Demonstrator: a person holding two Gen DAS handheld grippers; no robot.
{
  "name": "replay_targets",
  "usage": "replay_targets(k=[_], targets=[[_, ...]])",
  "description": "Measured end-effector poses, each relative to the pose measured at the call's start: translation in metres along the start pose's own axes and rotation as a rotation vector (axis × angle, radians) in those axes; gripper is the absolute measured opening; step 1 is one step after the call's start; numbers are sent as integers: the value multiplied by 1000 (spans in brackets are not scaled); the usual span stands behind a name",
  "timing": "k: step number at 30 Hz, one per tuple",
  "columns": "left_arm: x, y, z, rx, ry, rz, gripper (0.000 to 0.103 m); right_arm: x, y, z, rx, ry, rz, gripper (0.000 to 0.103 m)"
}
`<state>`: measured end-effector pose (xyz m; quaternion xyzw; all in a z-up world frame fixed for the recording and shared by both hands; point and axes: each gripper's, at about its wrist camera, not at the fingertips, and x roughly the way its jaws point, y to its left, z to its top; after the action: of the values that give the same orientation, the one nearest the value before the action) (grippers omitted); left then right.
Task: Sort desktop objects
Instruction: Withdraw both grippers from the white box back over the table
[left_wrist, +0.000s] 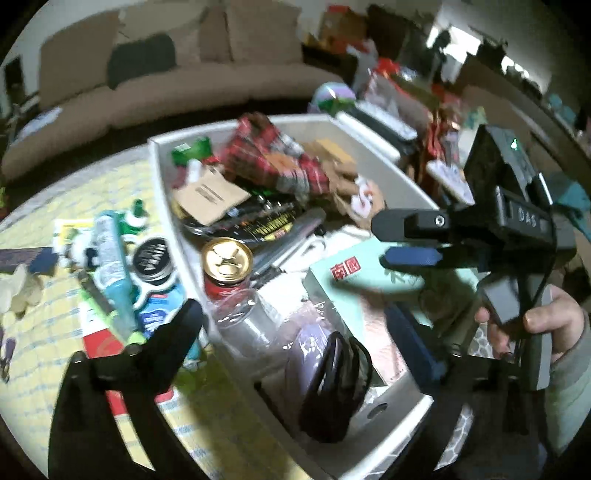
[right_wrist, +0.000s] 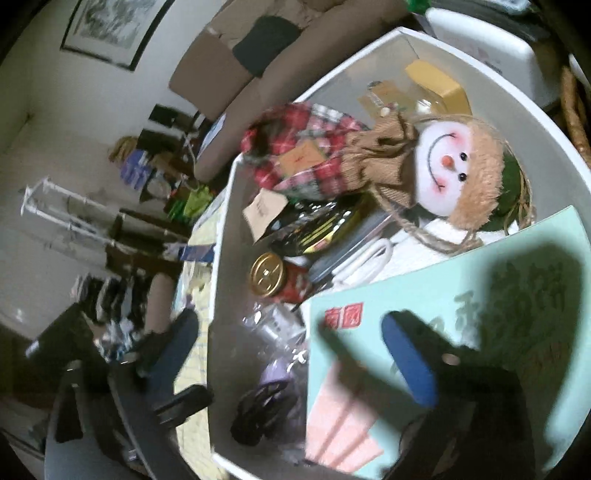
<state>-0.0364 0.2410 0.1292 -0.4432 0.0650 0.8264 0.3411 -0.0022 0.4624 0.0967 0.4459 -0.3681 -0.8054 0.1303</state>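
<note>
A white bin (left_wrist: 162, 177) holds the sorted clutter: a plaid scarecrow doll (right_wrist: 443, 170), a gold-topped red can (left_wrist: 227, 258), a clear cup (left_wrist: 243, 317), a coiled black cable (left_wrist: 332, 387) and a flat teal box (left_wrist: 369, 280) with red characters. My left gripper (left_wrist: 295, 328) hangs open above the bin's near end, one finger outside the wall and the blue-padded one over the box. My right gripper (right_wrist: 291, 347) is open too, wide above the teal box (right_wrist: 461, 288), gripping nothing. A hand (left_wrist: 535, 321) holds it at the right of the left wrist view.
Left of the bin, a yellow patterned cloth (left_wrist: 44, 332) carries a teal tube (left_wrist: 110, 266), a round black tin (left_wrist: 151, 260), packets and papers. A beige sofa (left_wrist: 184, 85) stands behind. More boxes and a second white bin (left_wrist: 373, 136) crowd the far right.
</note>
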Motion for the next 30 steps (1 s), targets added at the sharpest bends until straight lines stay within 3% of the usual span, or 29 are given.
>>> replay_targets(k=[6, 9, 15, 22, 30], targets=[[-40, -1, -14, -57, -78, 24, 103, -16, 34, -25, -166, -75, -123, 103], [-59, 2, -23, -80, -96, 38, 103, -11, 50, -46, -239, -56, -194, 103], [-91, 18, -50, -123, -116, 78, 103, -12, 89, -87, -360, -143, -225, 103], [-134, 79, -101, -229, -148, 176, 103, 4, 134, -122, -396, -206, -206, 103], [-150, 167, -167, -371, -182, 316, 103, 70, 184, -159, -471, -134, -192, 103]])
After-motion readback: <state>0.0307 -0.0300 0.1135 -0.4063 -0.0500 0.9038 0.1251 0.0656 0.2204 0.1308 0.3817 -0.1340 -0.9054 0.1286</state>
